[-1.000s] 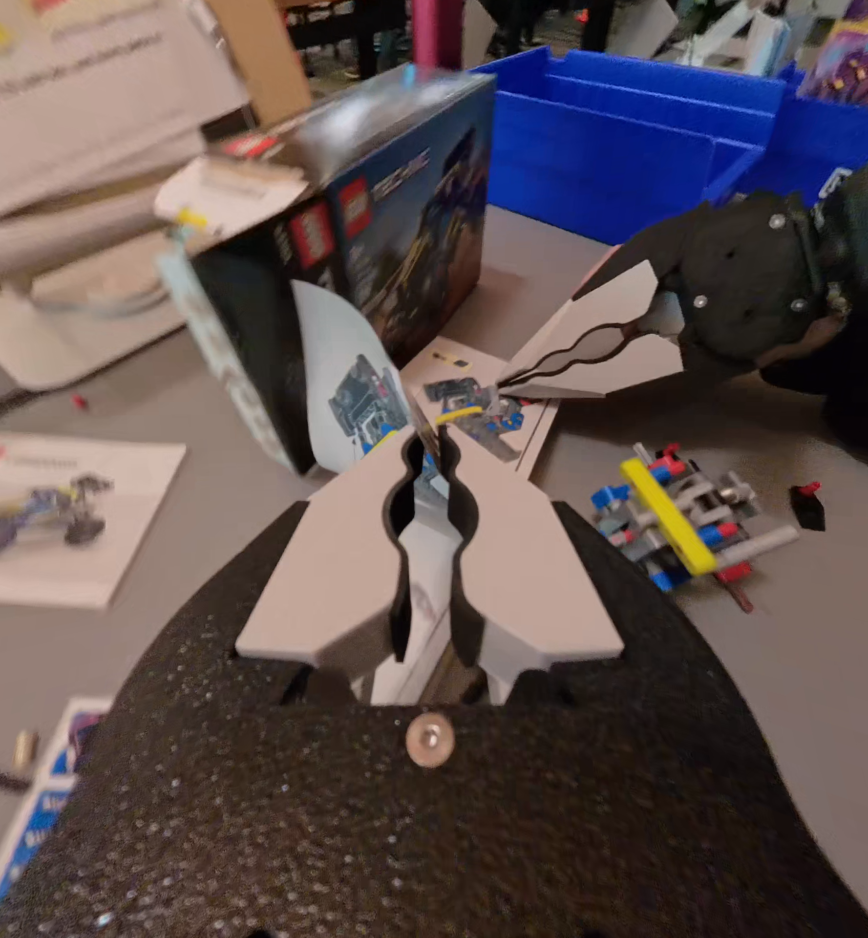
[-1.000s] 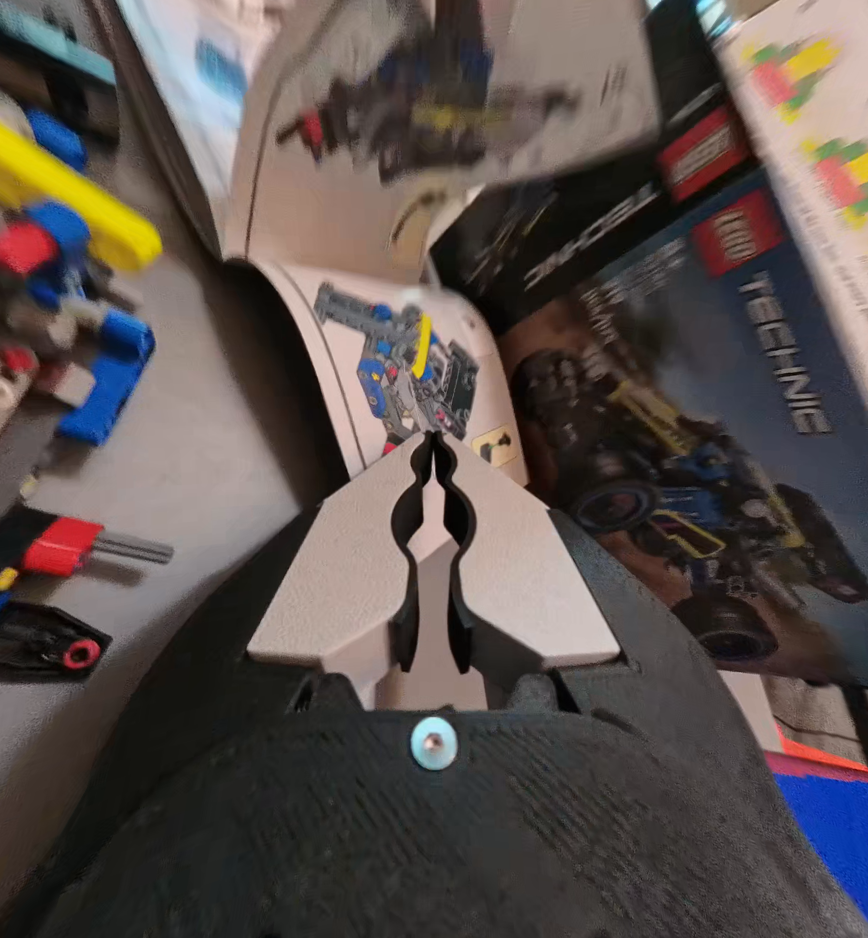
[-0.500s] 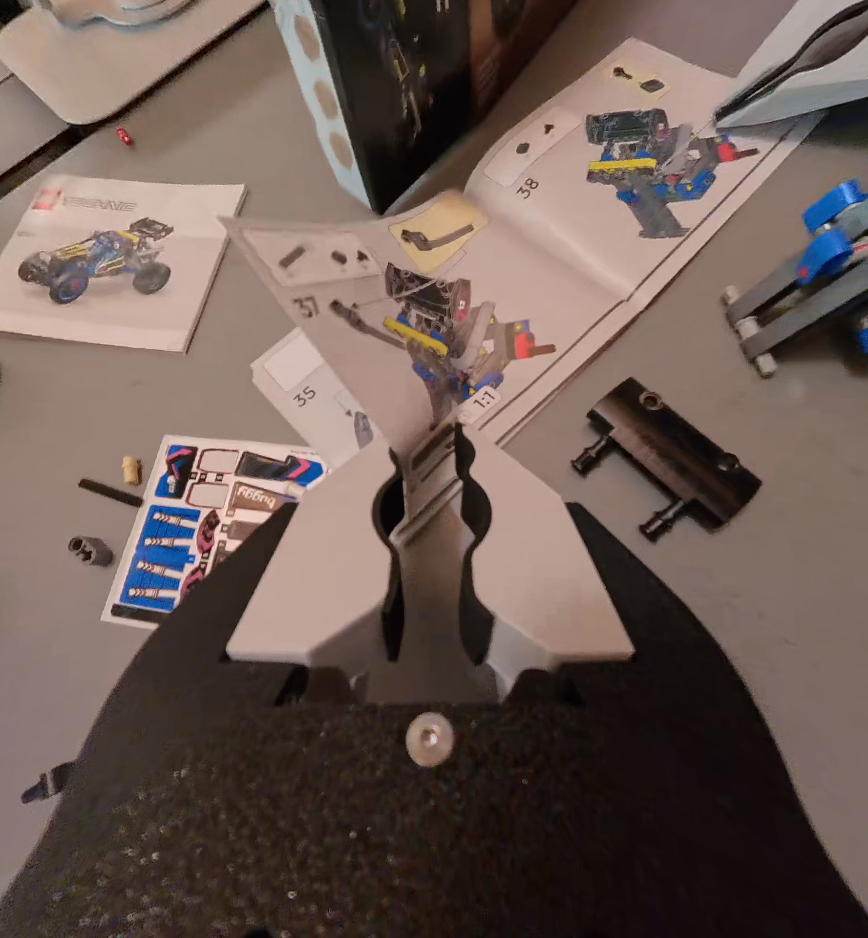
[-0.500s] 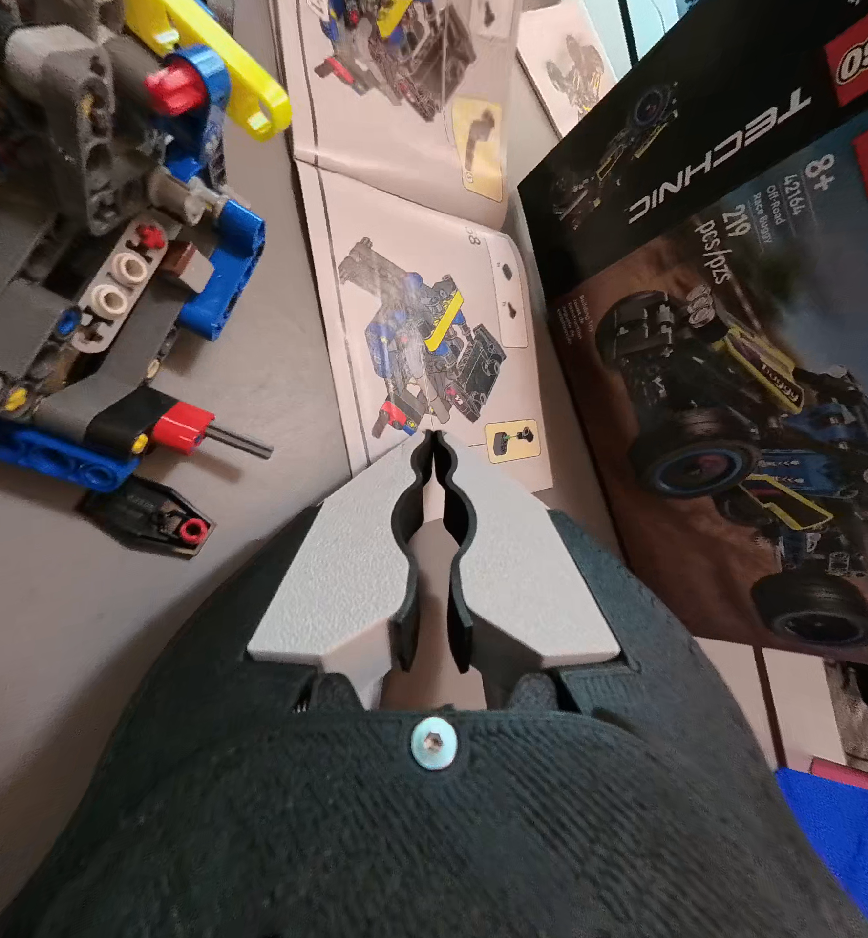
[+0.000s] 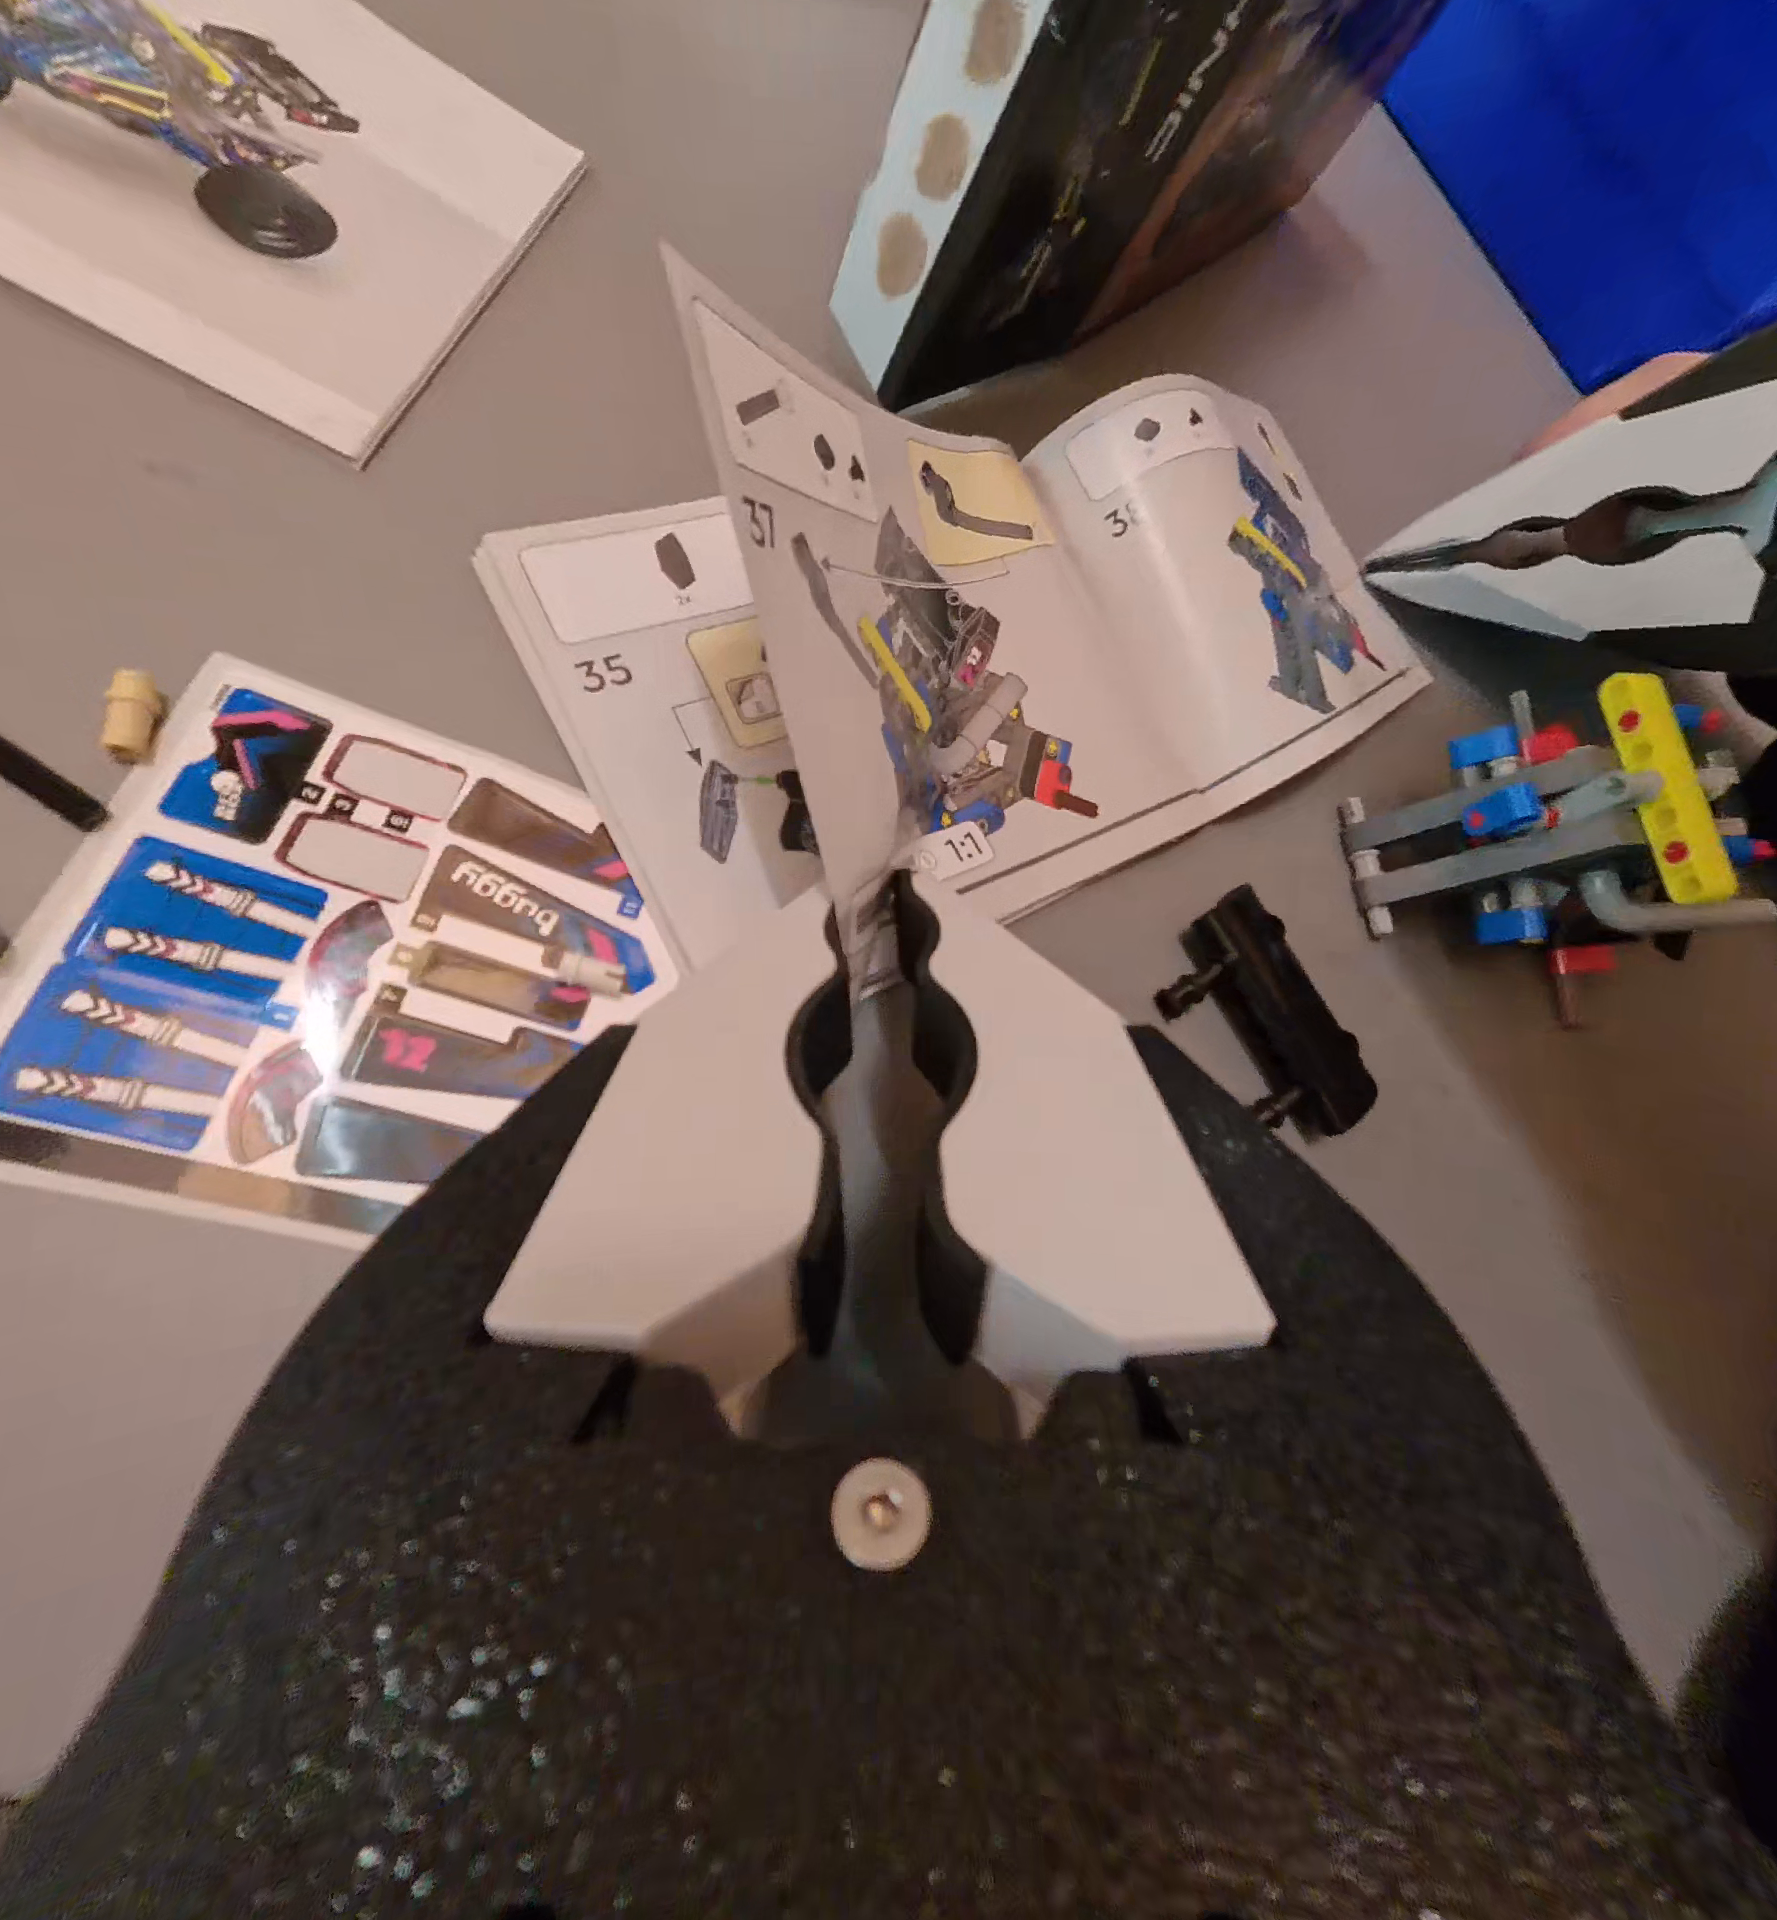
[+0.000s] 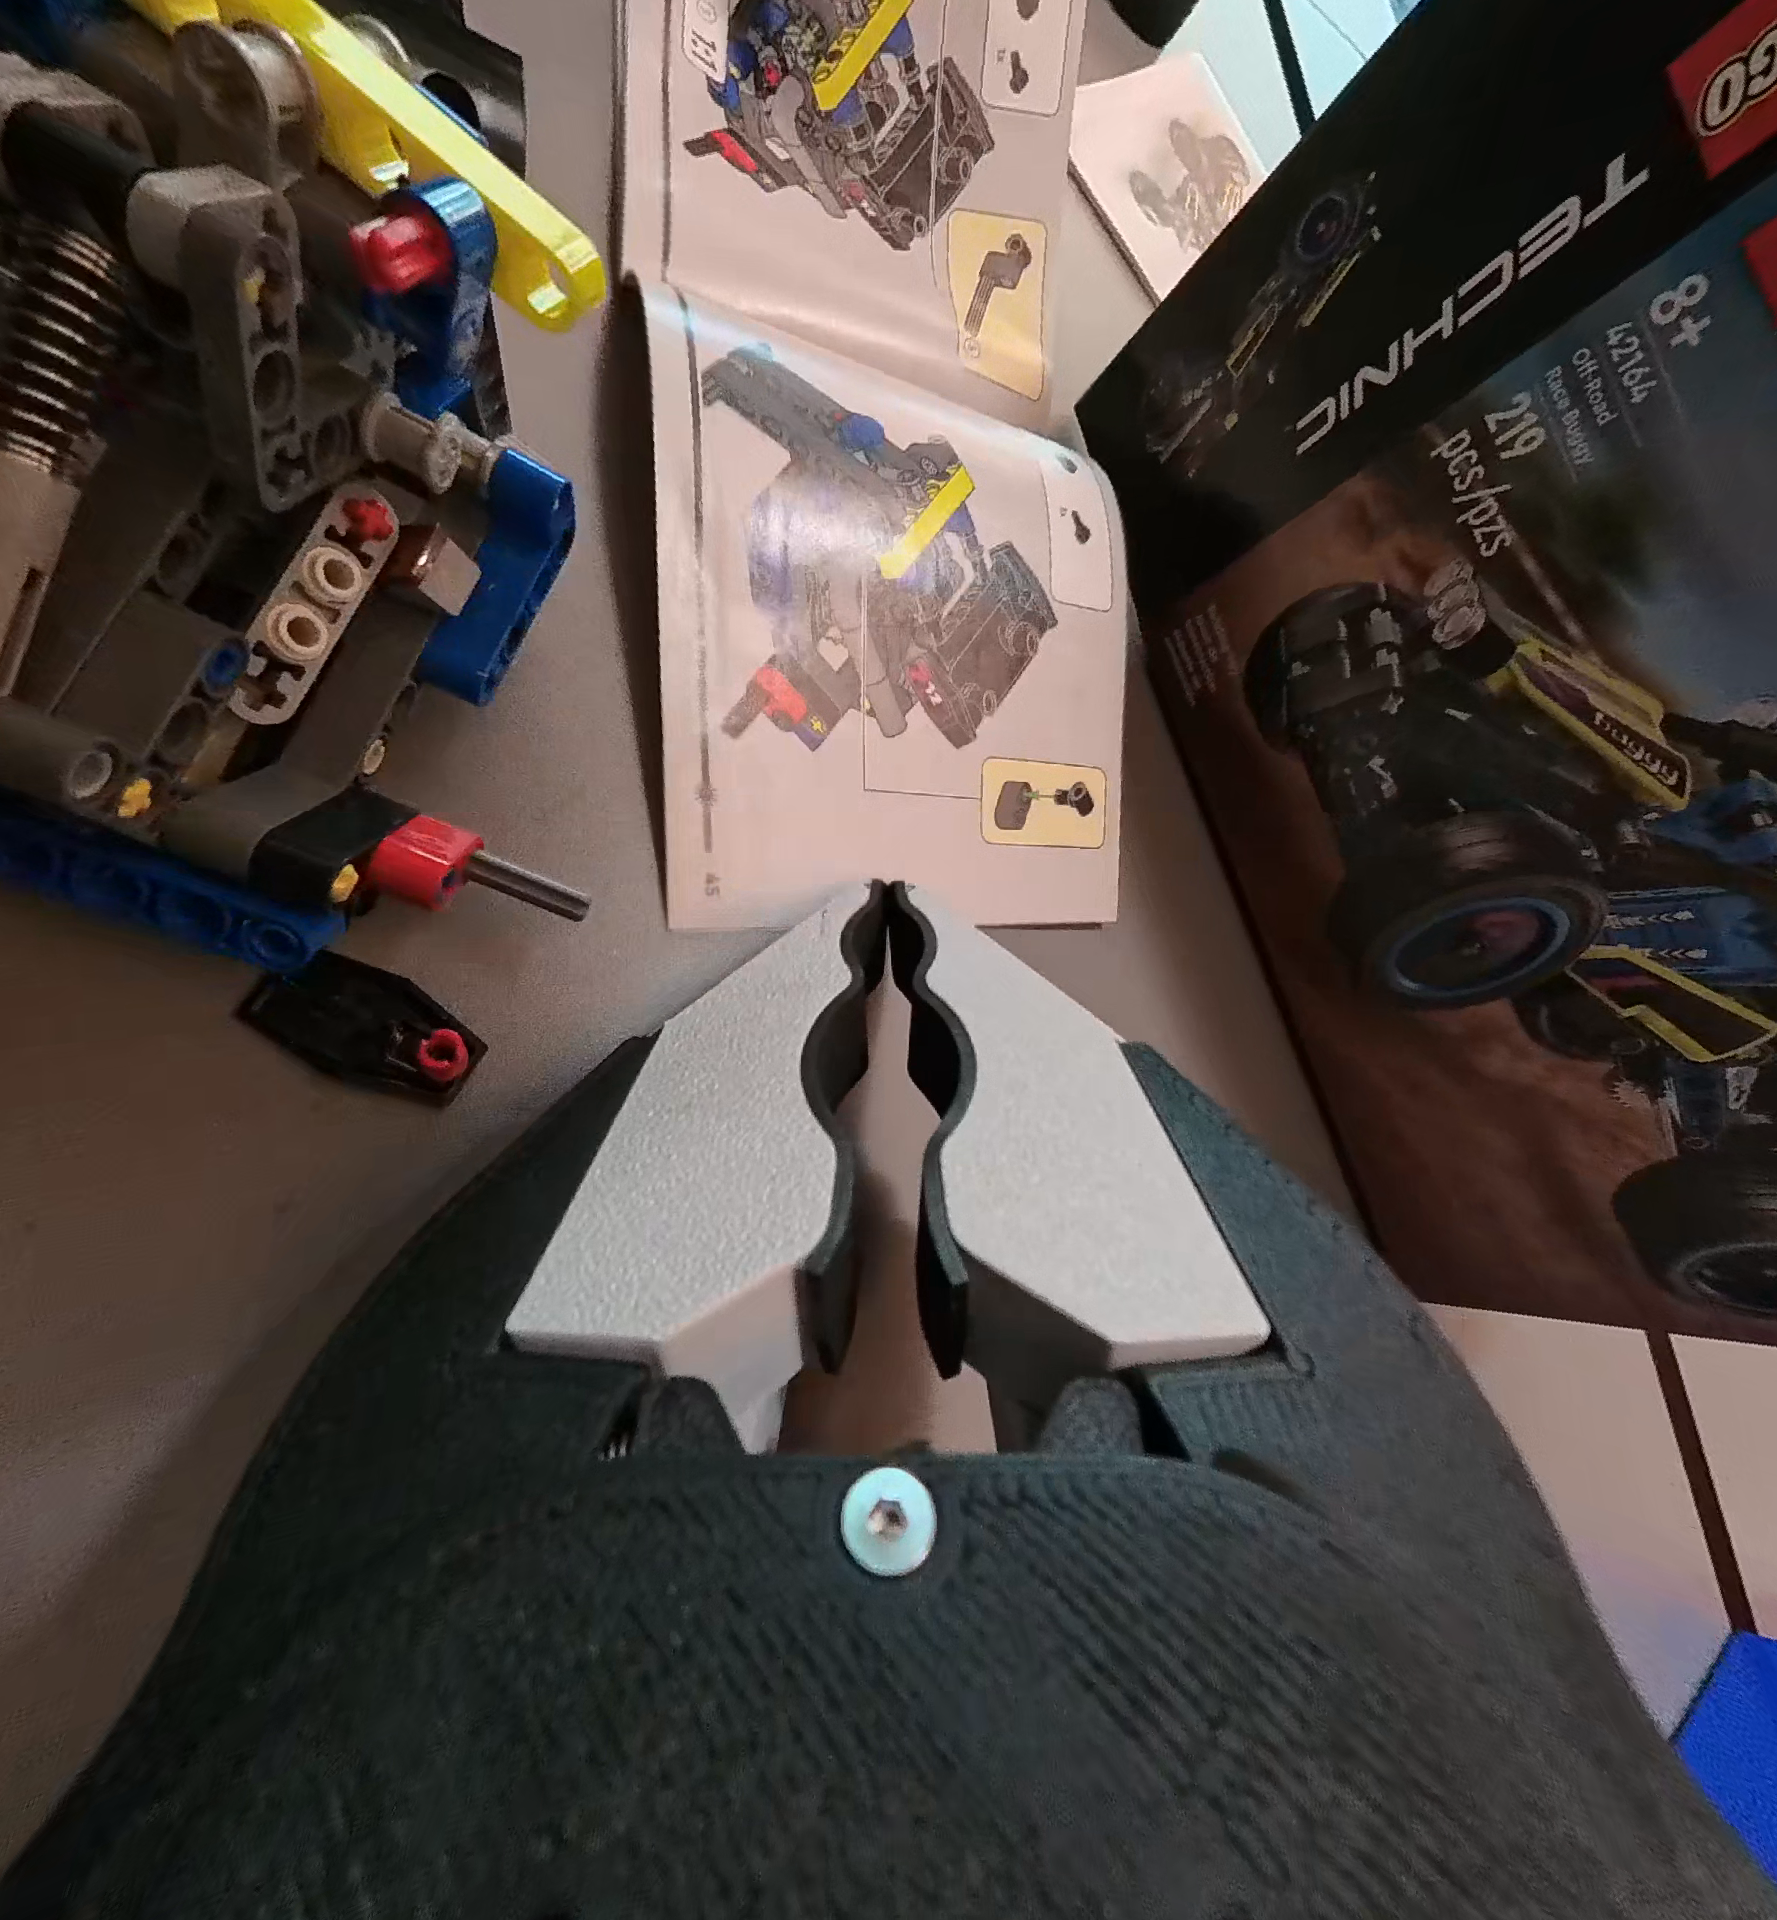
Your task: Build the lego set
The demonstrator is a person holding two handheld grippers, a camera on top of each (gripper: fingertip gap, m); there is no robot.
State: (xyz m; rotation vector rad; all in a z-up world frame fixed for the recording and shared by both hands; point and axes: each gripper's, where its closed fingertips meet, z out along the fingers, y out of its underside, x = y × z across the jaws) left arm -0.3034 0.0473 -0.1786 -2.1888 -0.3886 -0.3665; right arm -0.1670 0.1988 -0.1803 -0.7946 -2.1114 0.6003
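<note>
Left gripper (image 5: 879, 904): tongs narrow, pinching lower corner of a lifted booklet page (image 5: 842, 623).
Right gripper (image 6: 886, 891): tongs closed, nothing between them, tip at open booklet (image 6: 894, 644) edge.
Nearby: brick assembly (image 6: 240, 540), set box (image 6: 1486, 623), sticker sheet (image 5: 271, 935).
Handling: thin paper, so I'd pull gently along the page.

left wrist: steep down, close over booklet (image 5: 1154, 582) | right wrist: same booklet (image 6: 894, 623), opposite side, close

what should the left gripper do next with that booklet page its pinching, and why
Probably swing the page over toward the sticker sheet and lay it flat. The left gripper is shut on the lower edge of one booklet page, which stands upright between the open halves of the instruction booklet. The right gripper, shut, rests at the booklet's far edge, seemingly pinning it.
</note>
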